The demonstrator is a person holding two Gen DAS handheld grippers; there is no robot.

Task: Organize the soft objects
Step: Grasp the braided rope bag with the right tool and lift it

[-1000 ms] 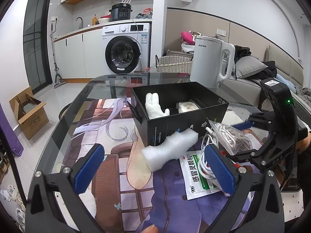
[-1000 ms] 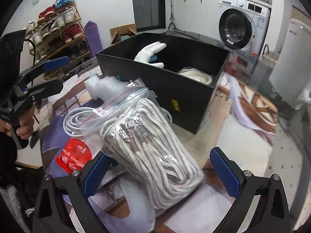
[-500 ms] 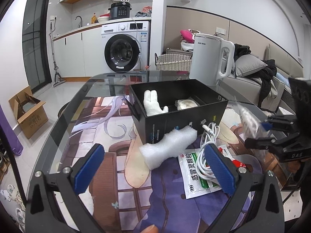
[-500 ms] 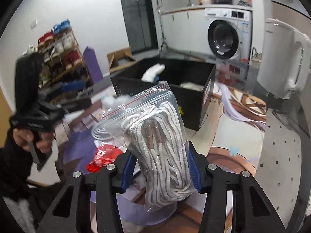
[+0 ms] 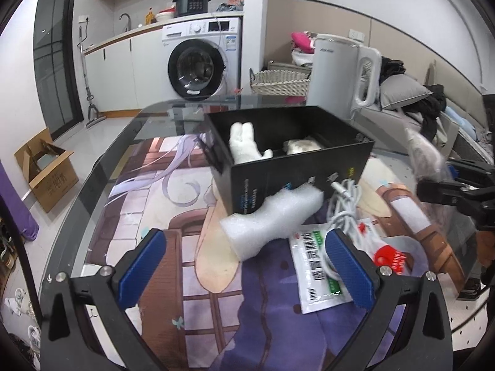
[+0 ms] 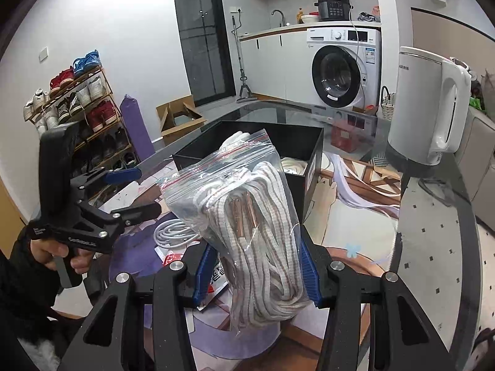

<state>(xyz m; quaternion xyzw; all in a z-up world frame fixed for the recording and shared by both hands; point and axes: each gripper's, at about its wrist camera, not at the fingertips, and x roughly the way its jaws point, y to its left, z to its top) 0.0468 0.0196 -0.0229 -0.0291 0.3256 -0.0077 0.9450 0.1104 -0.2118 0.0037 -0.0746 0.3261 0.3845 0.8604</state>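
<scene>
My right gripper (image 6: 255,270) is shut on a clear zip bag of white rope (image 6: 250,222) and holds it up in the air in front of the open black box (image 6: 309,167). In the left wrist view the bag (image 5: 423,157) shows blurred at the right, beside the box (image 5: 297,167), which holds a white glove-shaped piece (image 5: 244,145) and a white bundle (image 5: 301,147). My left gripper (image 5: 244,266) is open and empty, low over the mat, with a white foam piece (image 5: 272,216) lying between it and the box.
A white cable (image 5: 346,204), a medicine sachet (image 5: 318,275) and a red-labelled packet (image 5: 386,256) lie on the printed mat on the glass table (image 5: 102,167). A white kettle (image 5: 340,71) stands behind the box. The left gripper shows in the right wrist view (image 6: 130,191).
My right gripper closed on the rope bag and lifted it off the table, up toward the box. My left gripper stayed open and nearly still.
</scene>
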